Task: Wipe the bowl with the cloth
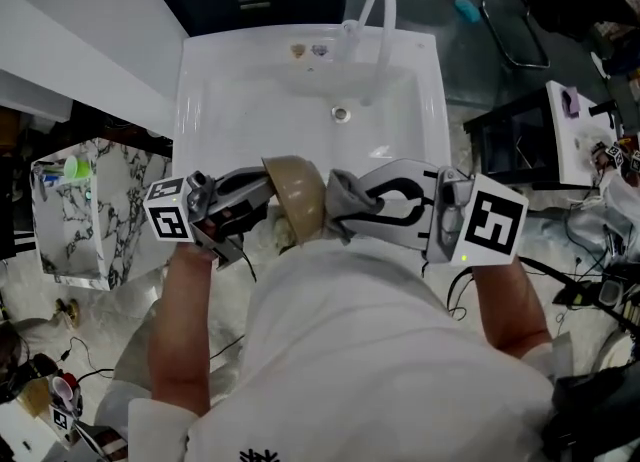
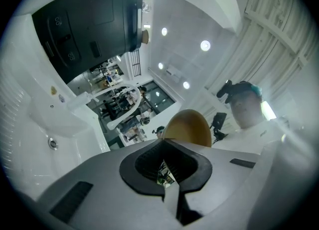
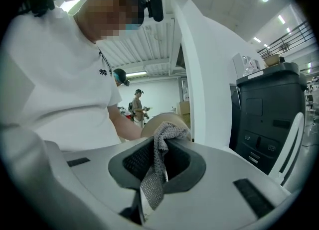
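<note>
In the head view I hold a tan bowl (image 1: 298,197) on its side over the front edge of the white sink (image 1: 300,100). My left gripper (image 1: 266,190) comes in from the left and is shut on the bowl's rim. In the left gripper view the bowl (image 2: 189,127) rises just beyond the closed jaws of the left gripper (image 2: 166,165). My right gripper (image 1: 342,202) is shut on a grey cloth (image 1: 347,193), which touches the bowl's right side. In the right gripper view the cloth (image 3: 158,167) hangs through the right gripper (image 3: 157,149), with the bowl (image 3: 172,119) behind it.
A white faucet (image 1: 378,10) arches over the back of the sink, with the drain (image 1: 341,113) below it. A marble-patterned box (image 1: 75,210) stands at the left. A black table (image 1: 520,135) and cables (image 1: 590,290) are at the right.
</note>
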`<action>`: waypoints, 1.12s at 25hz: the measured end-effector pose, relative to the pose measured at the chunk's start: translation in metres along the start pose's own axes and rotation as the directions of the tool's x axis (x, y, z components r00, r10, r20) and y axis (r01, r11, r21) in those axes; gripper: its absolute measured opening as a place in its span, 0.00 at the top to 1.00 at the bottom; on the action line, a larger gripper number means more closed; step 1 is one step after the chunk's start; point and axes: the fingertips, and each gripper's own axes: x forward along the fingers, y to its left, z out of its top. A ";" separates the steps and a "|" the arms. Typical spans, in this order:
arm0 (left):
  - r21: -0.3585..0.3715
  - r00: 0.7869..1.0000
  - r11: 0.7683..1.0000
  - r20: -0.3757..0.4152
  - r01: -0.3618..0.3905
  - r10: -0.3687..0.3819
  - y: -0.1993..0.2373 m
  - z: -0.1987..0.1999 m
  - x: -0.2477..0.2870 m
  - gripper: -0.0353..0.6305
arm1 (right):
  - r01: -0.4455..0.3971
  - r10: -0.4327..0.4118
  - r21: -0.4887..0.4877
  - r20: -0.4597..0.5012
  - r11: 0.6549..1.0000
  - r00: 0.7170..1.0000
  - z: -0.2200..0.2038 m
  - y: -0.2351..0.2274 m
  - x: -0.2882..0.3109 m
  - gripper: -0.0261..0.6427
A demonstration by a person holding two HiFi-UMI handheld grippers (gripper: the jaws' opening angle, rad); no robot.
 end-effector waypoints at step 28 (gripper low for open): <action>-0.006 0.997 0.997 0.011 0.080 -0.080 -0.015 -0.002 0.008 0.92 | 0.063 -0.063 0.000 -0.066 0.998 0.996 -0.034 -0.021 0.012 0.89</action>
